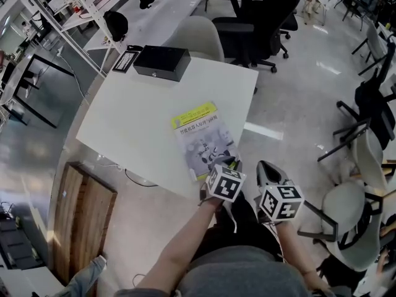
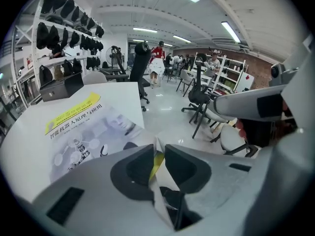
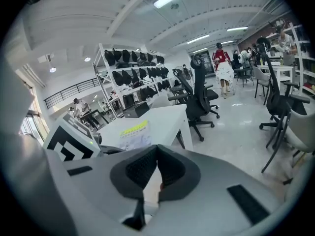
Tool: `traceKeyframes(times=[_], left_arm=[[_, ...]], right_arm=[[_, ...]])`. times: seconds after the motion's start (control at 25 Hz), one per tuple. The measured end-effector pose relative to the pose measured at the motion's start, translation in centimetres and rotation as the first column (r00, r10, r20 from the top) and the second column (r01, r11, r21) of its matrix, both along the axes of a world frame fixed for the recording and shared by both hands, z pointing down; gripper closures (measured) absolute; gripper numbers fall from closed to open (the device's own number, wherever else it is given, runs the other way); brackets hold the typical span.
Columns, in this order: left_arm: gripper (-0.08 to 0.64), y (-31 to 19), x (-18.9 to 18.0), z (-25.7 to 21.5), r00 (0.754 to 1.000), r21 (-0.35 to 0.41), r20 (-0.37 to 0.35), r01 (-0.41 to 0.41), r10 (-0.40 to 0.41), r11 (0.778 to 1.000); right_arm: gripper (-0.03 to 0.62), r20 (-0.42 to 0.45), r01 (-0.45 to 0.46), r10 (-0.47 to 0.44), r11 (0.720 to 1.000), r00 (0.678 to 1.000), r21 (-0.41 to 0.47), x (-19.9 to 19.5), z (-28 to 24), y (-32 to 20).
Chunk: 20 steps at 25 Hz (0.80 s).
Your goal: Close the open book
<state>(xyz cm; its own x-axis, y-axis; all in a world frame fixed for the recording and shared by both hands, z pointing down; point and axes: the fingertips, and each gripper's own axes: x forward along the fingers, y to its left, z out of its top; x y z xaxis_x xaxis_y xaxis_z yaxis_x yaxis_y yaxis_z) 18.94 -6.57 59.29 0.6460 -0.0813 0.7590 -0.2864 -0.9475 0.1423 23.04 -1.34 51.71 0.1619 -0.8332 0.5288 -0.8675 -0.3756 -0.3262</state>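
One closed book on one white tabletop, with two hand-held grippers at its near edge.

The tabletop (image 1: pixel 133 119) carries three things. The first is one book (image 1: pixel 201 138), lying flat and closed with its front cover up and a yellow band at its far end, close to the near edge. The second is one black box (image 1: pixel 162 62) at the far edge, well apart from the book, and the third is one small dark-framed card (image 1: pixel 125 61) just beside the box. The left gripper (image 1: pixel 230 163) sits at the book's near corner. Its fingers (image 2: pixel 135 168) stand slightly apart, with a thin yellow-and-white edge of that corner between them, not pinched. The right gripper (image 1: pixel 266 166) hangs just beside the left one, off the tabletop's edge. Its fingers (image 3: pixel 142 168) are together, with nothing held.
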Motion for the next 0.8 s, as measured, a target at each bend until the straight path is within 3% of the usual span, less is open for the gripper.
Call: traceKeyframes(times=[0.2,0.4,0.8], left_arm=[[0.471,0.4,0.1,0.0,1.000,0.012,0.008,-0.016,0.016,1.000],[0.443,0.8,0.0,-0.3,1.000,-0.023,-0.016,-0.010,0.010,1.000],[0.437,-1.0,-2.5,-4.3,0.977,-0.012,-0.177,0.120,-0.120,0.993]], right_arm=[[0.588,0.000,0.004,-0.004,1.000,1.000,0.010,0.3,-0.3,-0.2],[0.588,-0.002,0.019,-0.019,1.000,1.000,0.015,0.5,-0.5,-0.3],[0.588,-0.014,0.080,-0.079,0.996,0.997,0.030,0.0,-1.2,-1.8]])
